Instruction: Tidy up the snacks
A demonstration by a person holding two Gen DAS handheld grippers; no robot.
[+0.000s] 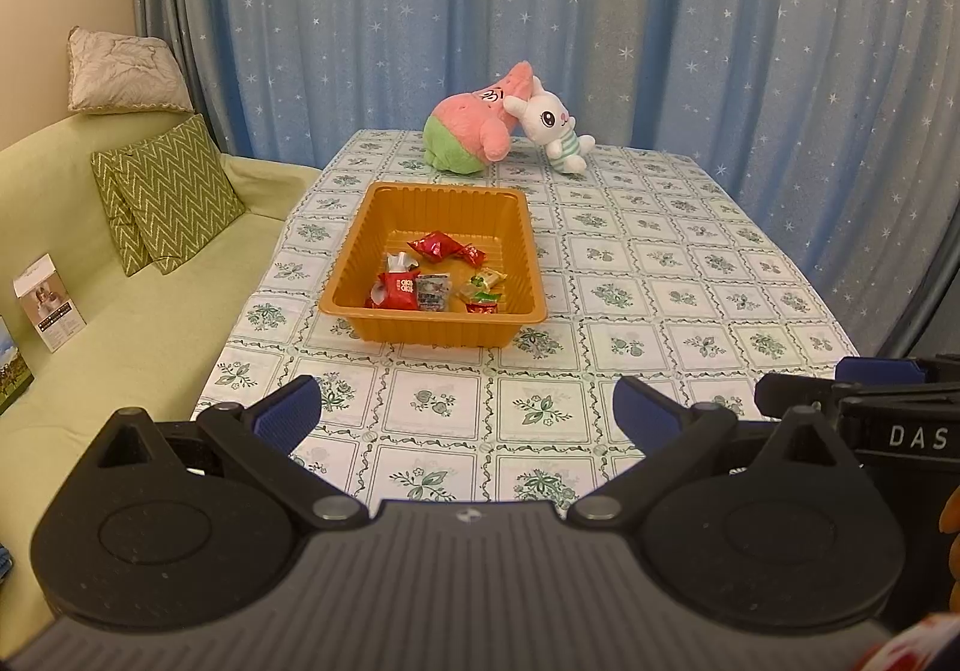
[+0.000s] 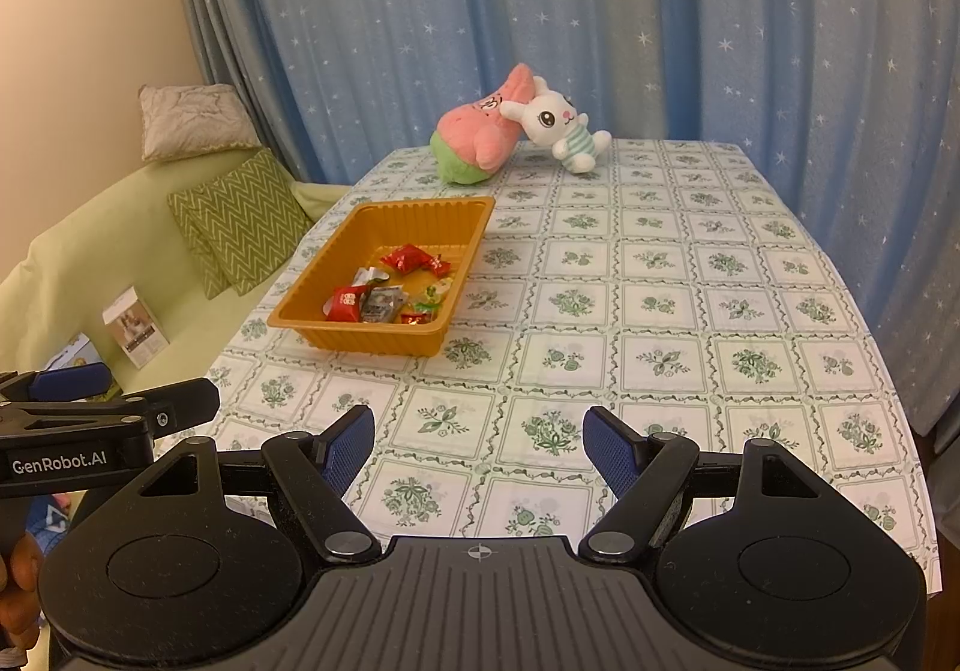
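A: Where are the snacks?

B: All in the orange tray [image 1: 433,200], which sits on the table [image 1: 660,275] toward its left side. A red wrapped snack [image 1: 441,245] lies near the middle of the tray. Along the near wall there is a red packet [image 1: 397,290], a grey packet [image 1: 433,292] just beside it, and a few small yellow and green sweets [image 1: 483,287] to the right.

A: And the grippers?

B: The left gripper [image 1: 467,412] hangs over the near edge of the table with its blue pads spread wide and nothing between them. The right gripper [image 2: 478,443] is the same: jaws apart, empty, above the tablecloth and well short of the tray. Each shows at the edge of the other's view, side by side.

A: Anything else on the table?

B: Two soft toys at the far end, against the blue curtain [image 1: 540,11]. A pink and green one [image 1: 474,131] lies tilted, and a white rabbit [image 1: 555,131] leans on it, touching.

A: And off the table?

B: A green sofa [image 1: 150,311] to the left, with two zigzag cushions [image 1: 171,191], a pale pillow [image 1: 123,71] on its back, and a small box [image 1: 51,302] standing on the seat.
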